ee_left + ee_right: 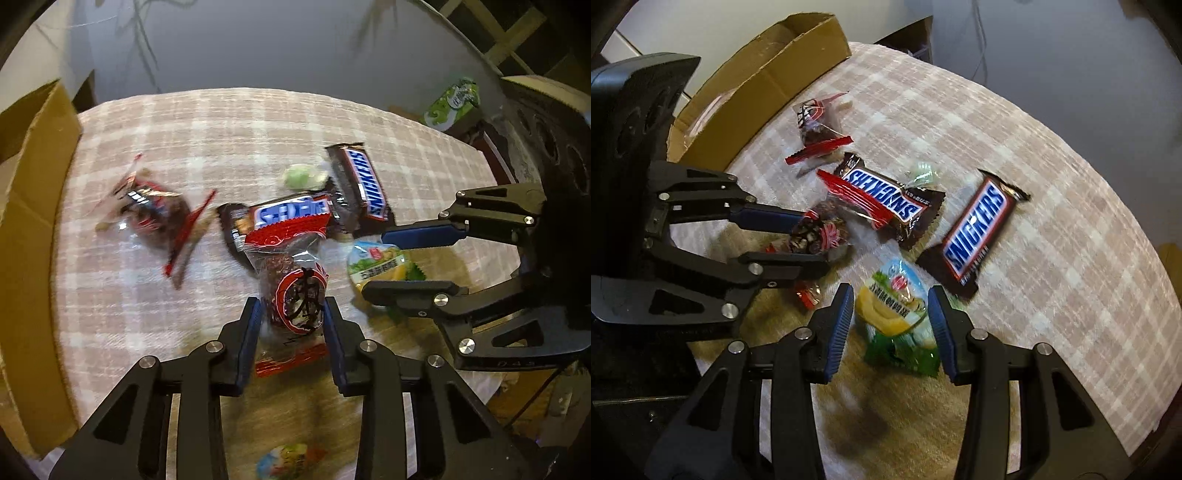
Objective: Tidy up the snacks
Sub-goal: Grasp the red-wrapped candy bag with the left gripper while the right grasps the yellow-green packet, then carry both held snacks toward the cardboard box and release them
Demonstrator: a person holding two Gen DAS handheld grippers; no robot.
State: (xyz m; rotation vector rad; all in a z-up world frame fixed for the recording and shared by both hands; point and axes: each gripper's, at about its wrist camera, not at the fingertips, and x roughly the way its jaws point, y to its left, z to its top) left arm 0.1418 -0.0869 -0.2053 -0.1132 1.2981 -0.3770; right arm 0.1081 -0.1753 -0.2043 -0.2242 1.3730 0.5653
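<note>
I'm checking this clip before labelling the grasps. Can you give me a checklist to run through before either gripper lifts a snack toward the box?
1. Left gripper straddles the red date packet: ok, the fingers sit on both sides.
2. Left grip fully closed on it: cannot tell.
3. Right gripper straddles the green jelly cup: ok, though gaps show on both sides, so it is open.
4. Date packet free of the small Snickers bar: not ok, its top overlaps that bar.
5. Cardboard box open and in view: ok.
6. Large Snickers bar clear of the jelly cup: cannot tell, they lie very close.
</note>
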